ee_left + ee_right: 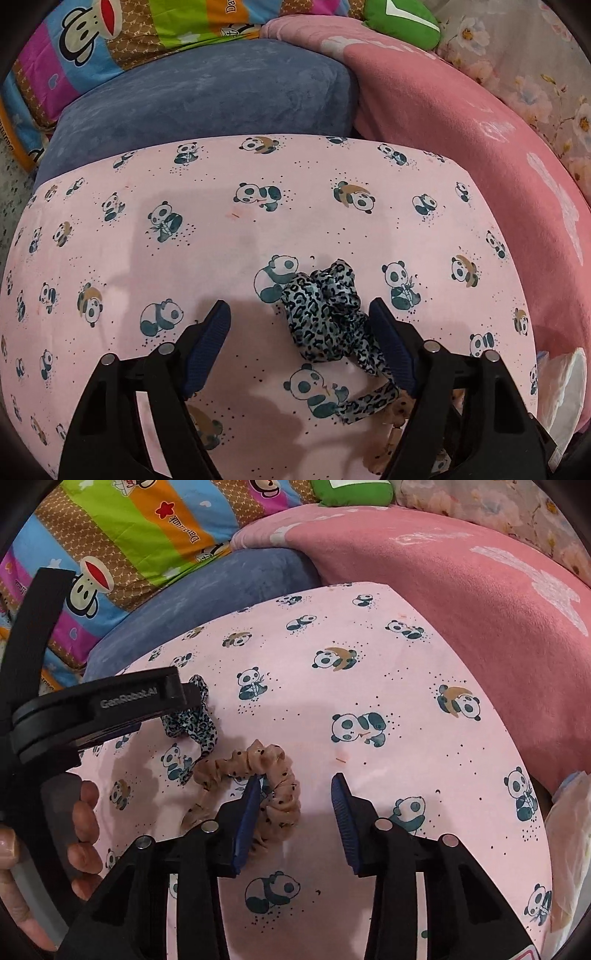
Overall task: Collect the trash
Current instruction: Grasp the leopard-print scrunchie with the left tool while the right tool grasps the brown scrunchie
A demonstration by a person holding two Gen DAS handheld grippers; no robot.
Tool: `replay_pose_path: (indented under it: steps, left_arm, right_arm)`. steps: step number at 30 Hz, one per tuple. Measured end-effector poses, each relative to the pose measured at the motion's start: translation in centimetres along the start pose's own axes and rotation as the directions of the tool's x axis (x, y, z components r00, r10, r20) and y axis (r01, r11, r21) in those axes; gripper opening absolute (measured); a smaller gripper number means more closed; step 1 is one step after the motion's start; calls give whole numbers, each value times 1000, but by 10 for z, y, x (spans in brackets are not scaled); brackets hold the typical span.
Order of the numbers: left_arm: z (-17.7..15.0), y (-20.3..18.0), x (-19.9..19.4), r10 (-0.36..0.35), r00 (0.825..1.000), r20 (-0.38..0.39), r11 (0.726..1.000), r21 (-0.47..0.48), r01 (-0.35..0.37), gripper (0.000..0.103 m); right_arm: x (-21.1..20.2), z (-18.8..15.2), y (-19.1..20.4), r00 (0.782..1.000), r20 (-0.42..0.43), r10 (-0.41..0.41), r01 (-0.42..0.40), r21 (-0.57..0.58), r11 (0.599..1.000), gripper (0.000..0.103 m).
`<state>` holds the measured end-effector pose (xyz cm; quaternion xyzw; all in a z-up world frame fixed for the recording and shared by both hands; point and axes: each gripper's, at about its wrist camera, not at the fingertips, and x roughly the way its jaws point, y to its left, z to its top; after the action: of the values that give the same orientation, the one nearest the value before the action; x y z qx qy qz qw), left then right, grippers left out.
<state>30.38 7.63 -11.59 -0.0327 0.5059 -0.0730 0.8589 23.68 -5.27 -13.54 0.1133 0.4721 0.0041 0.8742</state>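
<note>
A blue-grey leopard-print scrunchie lies on the pink panda-print surface. My left gripper is open, with the scrunchie between its fingers, close against the right finger. A tan dotted scrunchie lies on the same surface. My right gripper is open; its left finger sits inside the tan scrunchie's loop. The leopard scrunchie also shows in the right wrist view, partly hidden under the left gripper's body. A bit of the tan scrunchie shows at the lower right of the left wrist view.
A blue velvet cushion, a pink blanket, a colourful monkey-print quilt and a green pillow lie behind the surface. A white crumpled item sits at the right edge. A hand holds the left gripper.
</note>
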Motion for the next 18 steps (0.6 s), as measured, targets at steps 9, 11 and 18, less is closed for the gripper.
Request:
replay_pose_path:
  steps: [9, 11, 18]
  left_arm:
    - [-23, -14, -11, -53, 999, -10, 997, 49, 54, 21]
    - [-32, -17, -17, -56, 998, -14, 997, 54, 57, 19]
    - [-62, -26, -59, -73, 997, 8, 994, 82, 72, 16]
  right_arm:
    - [-1, -11, -10, 1000, 10, -24, 24, -22, 999, 14]
    - [-5, -17, -14, 1000, 6, -14, 14, -9, 1000, 12]
    - [-43, -39, -20, 1000, 16, 17, -17, 36, 999, 10]
